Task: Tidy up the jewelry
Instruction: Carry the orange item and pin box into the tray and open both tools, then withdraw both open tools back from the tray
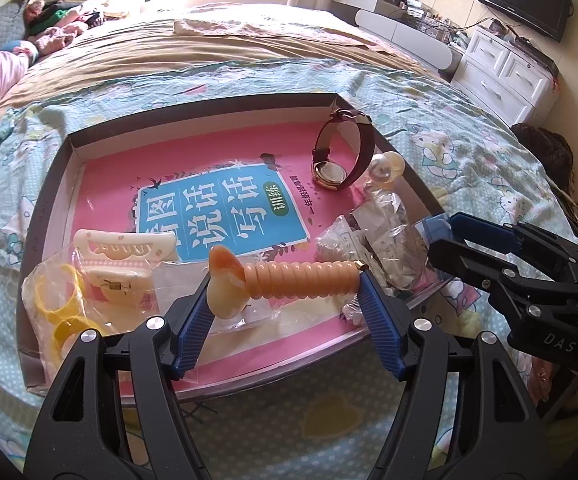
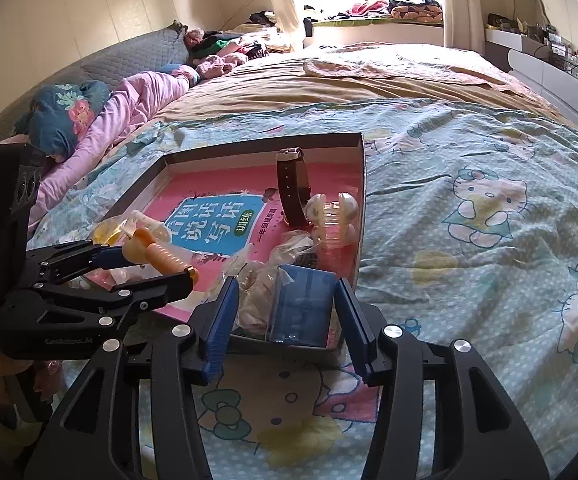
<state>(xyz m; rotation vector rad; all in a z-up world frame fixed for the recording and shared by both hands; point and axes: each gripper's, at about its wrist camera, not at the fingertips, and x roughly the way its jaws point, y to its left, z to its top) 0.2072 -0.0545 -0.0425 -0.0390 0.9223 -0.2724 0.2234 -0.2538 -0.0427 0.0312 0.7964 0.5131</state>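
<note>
Orange coiled plastic forms the hair tie, which ends in a pale cream flower-shaped piece and a small gold cap. The left gripper clamps it lengthwise, one pad on each end, holding it just above the near edge of the shallow tray, probably so it stays straight for placing. The right gripper stands with its jaws apart at the tray's near right corner, straddling a small blue box without pressing it. A brown-strapped watch stands on edge toward the tray's far right corner.
</note>
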